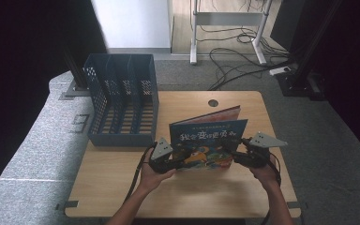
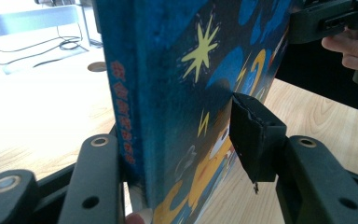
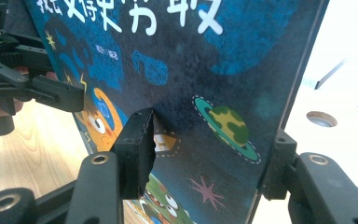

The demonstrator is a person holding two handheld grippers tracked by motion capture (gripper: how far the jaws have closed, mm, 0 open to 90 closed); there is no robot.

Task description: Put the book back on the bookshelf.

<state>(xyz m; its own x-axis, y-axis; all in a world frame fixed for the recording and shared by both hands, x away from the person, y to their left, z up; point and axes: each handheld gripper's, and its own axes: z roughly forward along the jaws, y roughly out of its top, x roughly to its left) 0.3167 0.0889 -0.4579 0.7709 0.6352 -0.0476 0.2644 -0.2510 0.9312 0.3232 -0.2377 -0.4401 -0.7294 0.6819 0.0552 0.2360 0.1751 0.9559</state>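
I hold a book (image 1: 209, 143) upright on the table (image 1: 122, 183), one gripper at each lower corner, its blue cover facing me near the table's middle. My left gripper (image 1: 168, 161) takes the book's left edge, by the spine; in the left gripper view the spine (image 2: 123, 121) sits between my two jaws, one jaw tight against the back by the spine and the other jaw's pad lying on the cover art. That looks like a clamp on the book (image 2: 186, 93), though the jaws stand fairly wide. My right gripper (image 1: 243, 157) takes the book's right edge. In the right gripper view one pad rests on the front cover (image 3: 205, 84) beside a dashed shape, while the far jaw stands at the book's back edge; I cannot tell whether that jaw presses, so the grip there is uncertain. My left gripper (image 3: 51, 91) shows across the cover at that view's left, with fingers behind it.

A blue file rack (image 1: 122, 101) with upright dividers stands on the table's far left corner, well apart from the book. A round cable hole (image 1: 213, 102) lies in the tabletop beyond the book. Cables (image 1: 243, 61) trail over the floor beyond the table.
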